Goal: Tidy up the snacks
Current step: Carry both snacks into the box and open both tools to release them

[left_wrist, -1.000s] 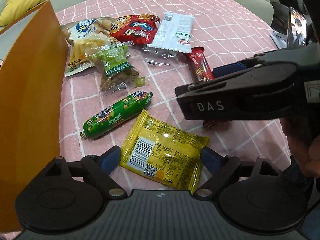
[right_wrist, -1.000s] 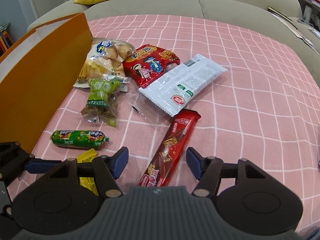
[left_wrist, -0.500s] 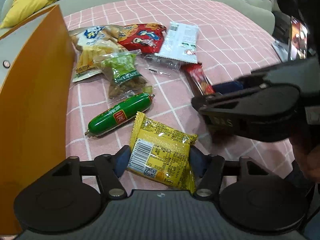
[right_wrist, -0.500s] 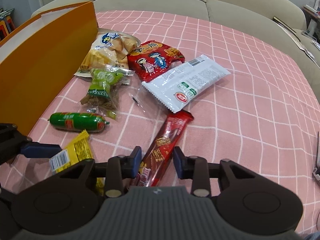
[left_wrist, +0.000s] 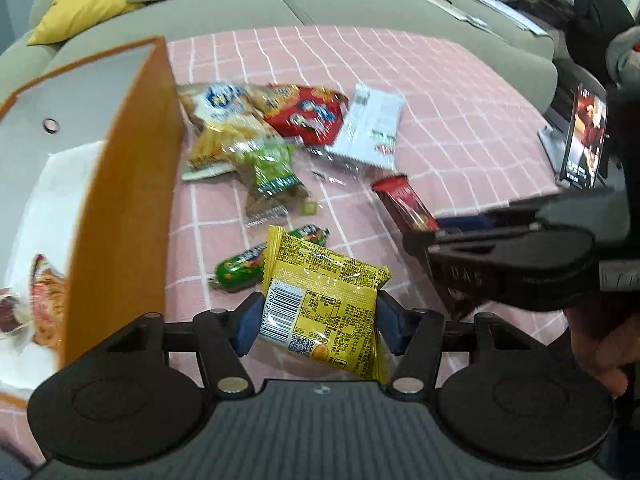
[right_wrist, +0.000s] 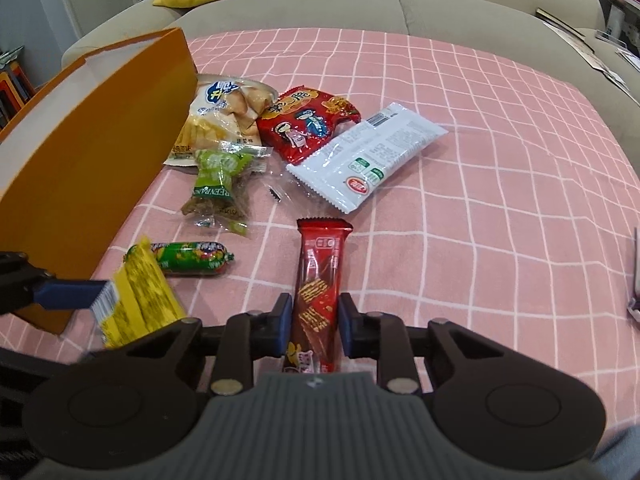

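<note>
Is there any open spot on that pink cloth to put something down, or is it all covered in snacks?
Yes: the pink cloth is bare right of the white packet and the red wafer bar. Beside the orange box it is crowded: chips bag, red bag, green packet and green sausage.

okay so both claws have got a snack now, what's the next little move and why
Probably swing the left claw leftward, over the wall of the orange box, and release there. It is shut on the yellow packet, which looks lifted off the pink cloth, and the box beside it already holds snacks. The right claw, shut on the red wafer bar, can follow.
</note>
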A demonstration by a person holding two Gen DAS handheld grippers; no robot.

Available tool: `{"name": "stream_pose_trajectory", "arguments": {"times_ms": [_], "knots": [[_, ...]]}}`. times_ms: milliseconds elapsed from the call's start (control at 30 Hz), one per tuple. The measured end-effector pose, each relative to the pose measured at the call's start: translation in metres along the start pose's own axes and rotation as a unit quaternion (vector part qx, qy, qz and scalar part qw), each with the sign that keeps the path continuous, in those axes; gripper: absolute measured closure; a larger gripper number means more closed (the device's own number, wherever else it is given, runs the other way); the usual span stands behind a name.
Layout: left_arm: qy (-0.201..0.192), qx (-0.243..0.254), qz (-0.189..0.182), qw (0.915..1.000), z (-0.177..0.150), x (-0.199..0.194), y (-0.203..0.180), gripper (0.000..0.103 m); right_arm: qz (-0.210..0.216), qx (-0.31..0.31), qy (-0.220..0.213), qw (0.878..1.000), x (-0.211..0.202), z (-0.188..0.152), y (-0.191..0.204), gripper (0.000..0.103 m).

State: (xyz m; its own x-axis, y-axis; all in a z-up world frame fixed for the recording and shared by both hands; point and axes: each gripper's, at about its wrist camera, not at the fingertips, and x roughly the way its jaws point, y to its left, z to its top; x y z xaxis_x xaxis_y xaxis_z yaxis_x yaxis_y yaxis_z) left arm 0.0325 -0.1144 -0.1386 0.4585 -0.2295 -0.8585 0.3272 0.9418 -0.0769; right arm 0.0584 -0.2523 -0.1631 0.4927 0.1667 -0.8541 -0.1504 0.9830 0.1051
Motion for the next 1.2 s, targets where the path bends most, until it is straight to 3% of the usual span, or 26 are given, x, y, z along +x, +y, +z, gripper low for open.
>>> {"name": "stream_pose_trajectory", "arguments": {"times_ms": [367,733,933,1200], "knots": [[-0.047,-0.035,0.015,0.9982,0.01,-0.062,0.02,0.035,0.017,0.004,-0.041,0.999,-0.056,-0.002,0.023,0.082],[-0.084,-0.067,0.048,0.993,0.032,-0.111,0.079,0.035,0.076,-0.042,-0.094,0.992,-0.102,0.04,0.076,0.082],[-0.069,-0.05,0.104,0.9909,0.047,-0.116,0.111,0.035,0.111,-0.082,-0.09,0.986,-0.103,0.066,0.117,0.082],[-0.012,-0.02,0.138,0.9902,0.061,-0.092,0.147,0.035,0.128,-0.152,-0.05,0.979,-0.07,0.096,0.176,0.082]]}}
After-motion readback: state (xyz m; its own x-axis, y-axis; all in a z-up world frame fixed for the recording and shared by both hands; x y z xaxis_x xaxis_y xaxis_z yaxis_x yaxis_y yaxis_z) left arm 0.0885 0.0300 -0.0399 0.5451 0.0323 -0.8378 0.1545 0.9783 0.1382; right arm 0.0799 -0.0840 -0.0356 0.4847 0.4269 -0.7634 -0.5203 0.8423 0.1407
